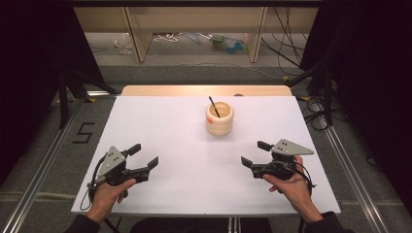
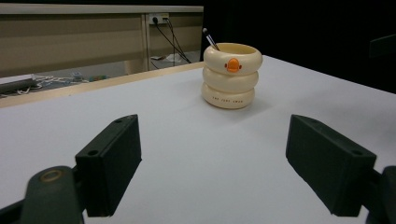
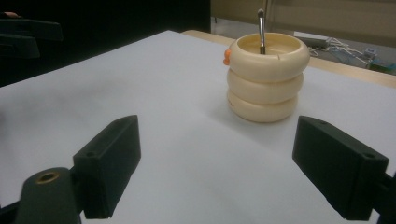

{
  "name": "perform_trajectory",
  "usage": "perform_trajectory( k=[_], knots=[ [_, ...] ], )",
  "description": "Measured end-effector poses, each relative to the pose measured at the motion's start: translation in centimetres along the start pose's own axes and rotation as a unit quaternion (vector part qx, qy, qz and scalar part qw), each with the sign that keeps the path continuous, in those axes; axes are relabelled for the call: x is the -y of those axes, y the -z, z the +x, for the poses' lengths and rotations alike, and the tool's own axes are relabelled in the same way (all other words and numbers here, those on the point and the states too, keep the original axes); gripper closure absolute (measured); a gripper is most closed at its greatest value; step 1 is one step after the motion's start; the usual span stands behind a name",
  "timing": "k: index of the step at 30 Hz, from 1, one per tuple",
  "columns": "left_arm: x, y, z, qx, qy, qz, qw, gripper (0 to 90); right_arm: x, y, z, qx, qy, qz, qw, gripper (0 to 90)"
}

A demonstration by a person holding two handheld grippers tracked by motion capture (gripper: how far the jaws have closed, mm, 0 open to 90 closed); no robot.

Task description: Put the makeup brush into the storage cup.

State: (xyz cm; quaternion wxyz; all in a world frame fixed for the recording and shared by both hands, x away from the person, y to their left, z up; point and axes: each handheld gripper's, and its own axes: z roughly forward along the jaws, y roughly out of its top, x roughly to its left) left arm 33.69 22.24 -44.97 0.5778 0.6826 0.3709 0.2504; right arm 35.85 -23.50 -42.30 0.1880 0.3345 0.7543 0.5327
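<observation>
Both hand-held grippers, left (image 1: 145, 156) & right (image 1: 255, 153), jaws wide apart, empty, near edge of worktop (image 1: 160, 126). Cream ring-stacked cup (image 1: 219, 118) w/ black stick (image 1: 214, 106) sits farther back, well apart.

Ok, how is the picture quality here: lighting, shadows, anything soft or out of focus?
High view: even light on the white table, dark surroundings, ringed cream holder fairly sharp. Left gripper view: the holder is crisp with a faint shadow to its right; the near jaws look soft and dark. Right gripper view: dimmer and grainier, holder casting a soft shadow toward the camera, pen slightly blurred.
</observation>
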Motion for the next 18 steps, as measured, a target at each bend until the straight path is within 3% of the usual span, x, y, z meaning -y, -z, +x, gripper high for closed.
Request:
perform_trajectory(
  k=[7, 18],
  knots=[
    [-0.02, 0.01, -0.01, -0.001, -0.001, 0.003, 1.0, 18.1, 0.07, 0.04, -0.11, 0.001, -0.001, 0.009, 1.0, 16.1],
    [-0.02, -0.01, -0.02, -0.002, -0.002, 0.003, 1.0, 18.1, 0.14, -0.13, -0.18, 0.003, 0.0, -0.004, 1.0, 16.2]
  ],
)
